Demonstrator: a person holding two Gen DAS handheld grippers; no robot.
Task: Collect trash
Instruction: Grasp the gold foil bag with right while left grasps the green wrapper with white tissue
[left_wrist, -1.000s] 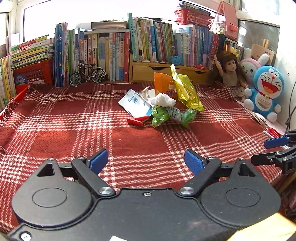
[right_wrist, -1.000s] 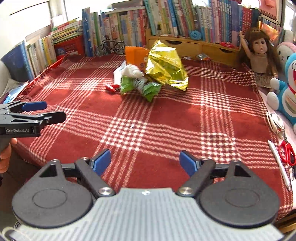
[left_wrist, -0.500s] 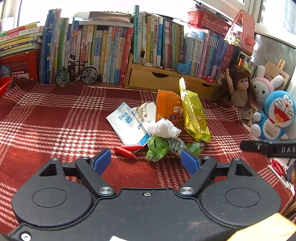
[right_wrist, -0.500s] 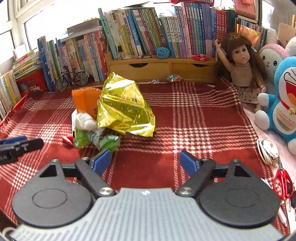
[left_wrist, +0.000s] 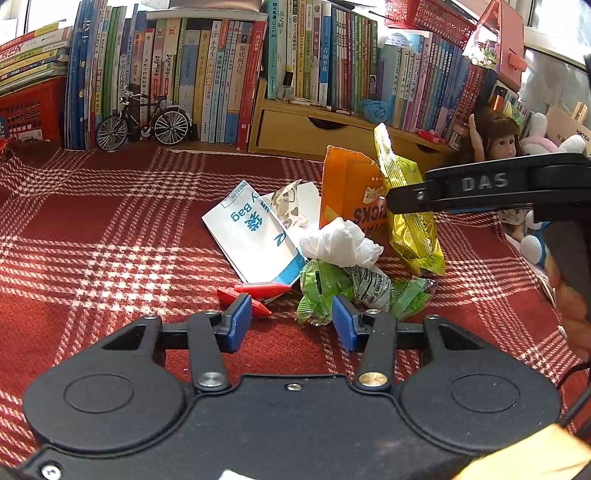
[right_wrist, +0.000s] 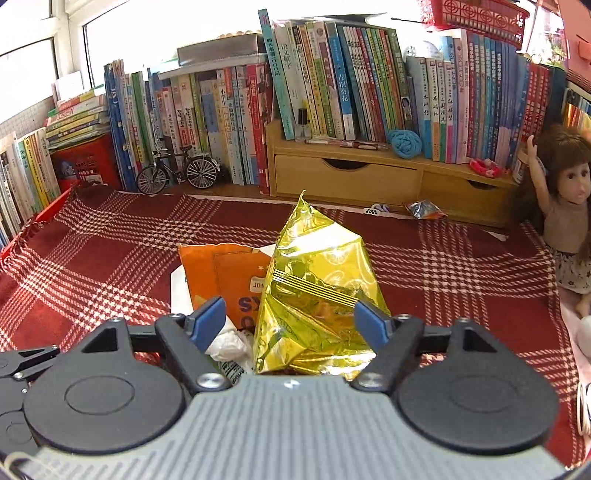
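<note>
Trash pile sits mid-cloth on the red plaid tablecloth (left_wrist: 110, 229), all pieces touching or overlapping: yellow foil snack bag (right_wrist: 317, 295) standing upright and crumpled, orange snack bag (left_wrist: 347, 199) leaning just behind it, white crumpled tissue (left_wrist: 340, 245) on top of a green wrapper (left_wrist: 325, 288), a white-and-blue paper bag (left_wrist: 251, 232) lying flat, two small red plastic pieces (left_wrist: 255, 291) at its near edge. Step in hand, by my reading: the approach to the first pickup, nothing gripped yet. Right gripper (right_wrist: 291, 325) is low over the pile with jaws wide apart, the yellow foil bag between and just ahead of its blue pads; the bag looks light, stiff and slippery, likely to crackle and slide. Left gripper (left_wrist: 291, 323) hangs at the near side of the pile, jaws apart but narrower, green wrapper and red pieces just ahead of its tips, not touching as far as I can tell. Next move calls for the right gripper to advance and close on a fold of the foil. No bin in view. Behind: shelf of books (right_wrist: 332, 81), model bicycle (left_wrist: 144, 123), doll (right_wrist: 565, 206).
</note>
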